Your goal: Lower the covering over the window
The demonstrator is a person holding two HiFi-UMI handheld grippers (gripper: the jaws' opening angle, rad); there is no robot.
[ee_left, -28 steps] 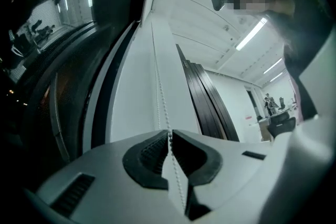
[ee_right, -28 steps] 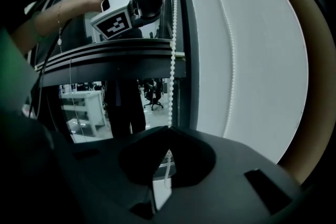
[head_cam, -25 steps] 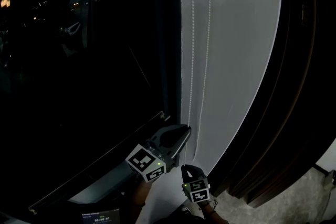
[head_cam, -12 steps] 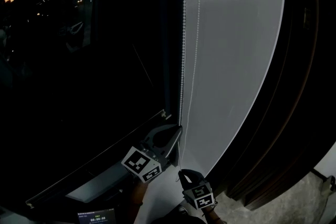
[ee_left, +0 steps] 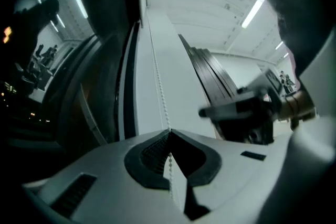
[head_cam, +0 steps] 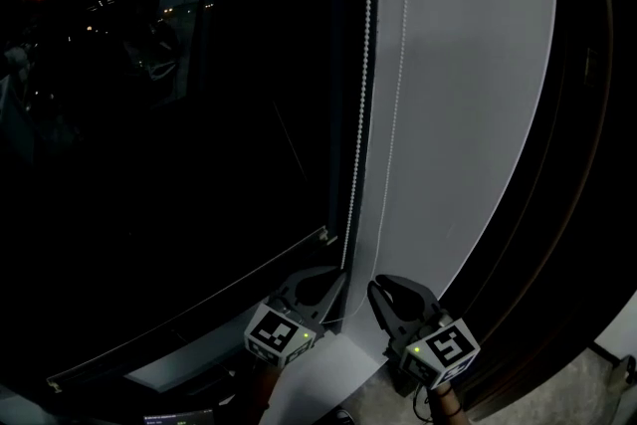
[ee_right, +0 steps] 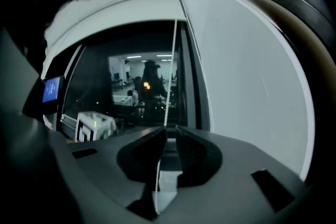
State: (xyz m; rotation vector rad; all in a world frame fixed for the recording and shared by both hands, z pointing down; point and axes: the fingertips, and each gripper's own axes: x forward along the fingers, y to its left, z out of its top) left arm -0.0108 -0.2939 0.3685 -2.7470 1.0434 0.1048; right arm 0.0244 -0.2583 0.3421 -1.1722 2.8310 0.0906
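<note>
Just right of the dark window (head_cam: 199, 164), the left gripper (head_cam: 336, 274) pinches the bead chain (head_cam: 360, 114) tight, but the right gripper (head_cam: 377, 287) has just been opening and sits loose around the other strand (head_cam: 398, 95), which could slip out, so the pull would do nothing.

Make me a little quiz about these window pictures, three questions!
1. True or false: the left gripper is shut on the bead chain.
2. How many chain strands hang beside the window in the head view? A one, B two, C five.
3. Which gripper's jaws stand apart?
Key: 1 true. 2 B. 3 the right gripper; its jaws have just been opening, with a strand between them.
</note>
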